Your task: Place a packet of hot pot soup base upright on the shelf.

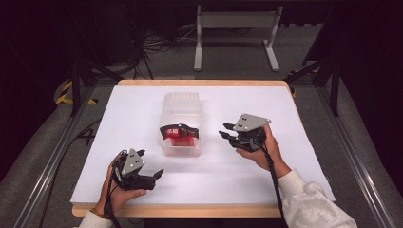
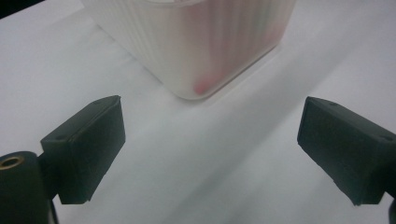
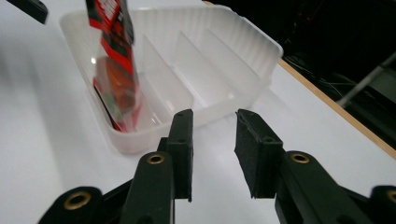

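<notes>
Nearest the person, the left gripper sits low on the white table top, its jaws spread wide with nothing between them. Ahead of those jaws and slightly to their left stands the near corner of the translucent ribbed plastic divider tray, apart from the pads — a faint red blur shows through its wall.

The right gripper hovers beside the tray's long side, jaws parted to a narrow gap and holding nothing. In the right gripper view the tray lies just beyond the jaw tips and to their left, its thin partitions running across it. The red-and-black foil snack packet stands tilted in the compartment at the near end (the one closest to the person in the high view), its top leaning over the rim.

My judgement: the packet's long axis runs across the tray, roughly pointing at the right jaws, so the right gripper is the nearer and better placed — a short reach forward and to its left would bring the pads to the packet's raised end.
</notes>
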### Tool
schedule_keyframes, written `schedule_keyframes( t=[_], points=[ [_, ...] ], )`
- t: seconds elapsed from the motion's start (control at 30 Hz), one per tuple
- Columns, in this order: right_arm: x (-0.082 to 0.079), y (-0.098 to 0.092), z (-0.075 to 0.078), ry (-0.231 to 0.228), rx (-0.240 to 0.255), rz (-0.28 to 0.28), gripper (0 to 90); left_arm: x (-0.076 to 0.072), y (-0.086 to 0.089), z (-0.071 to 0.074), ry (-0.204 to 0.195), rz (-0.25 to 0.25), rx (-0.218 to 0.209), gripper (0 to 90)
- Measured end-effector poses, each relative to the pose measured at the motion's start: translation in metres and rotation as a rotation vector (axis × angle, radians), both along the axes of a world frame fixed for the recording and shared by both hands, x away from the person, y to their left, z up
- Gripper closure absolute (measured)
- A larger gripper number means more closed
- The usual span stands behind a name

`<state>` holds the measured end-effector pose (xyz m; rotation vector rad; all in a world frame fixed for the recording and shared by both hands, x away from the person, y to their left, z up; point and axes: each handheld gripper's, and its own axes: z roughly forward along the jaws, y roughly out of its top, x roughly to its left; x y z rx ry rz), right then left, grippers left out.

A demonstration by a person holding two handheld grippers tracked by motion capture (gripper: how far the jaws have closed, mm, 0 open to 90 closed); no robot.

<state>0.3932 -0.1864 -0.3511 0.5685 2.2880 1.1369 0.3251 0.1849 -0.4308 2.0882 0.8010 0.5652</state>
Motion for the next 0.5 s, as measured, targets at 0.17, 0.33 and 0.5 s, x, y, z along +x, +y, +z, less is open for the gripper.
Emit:
schedule_keyframes(
  t=[0.17,0.33,0.5],
  points=[
    [-0.004,-0.019,-0.003,0.0,-0.032,-0.037,59.8,0.0,0.0,-0.003,0.011,-0.003,-0.002,7.8],
    [-0.007,-0.035,-0.008,0.001,-0.055,-0.059,51.6,0.0,-0.004,-0.006,0.011,-0.008,0.009,7.7],
    [-0.01,-0.045,-0.013,-0.006,-0.086,-0.07,47.2,0.001,-0.005,-0.008,0.028,-0.023,-0.003,7.7]
  ],
)
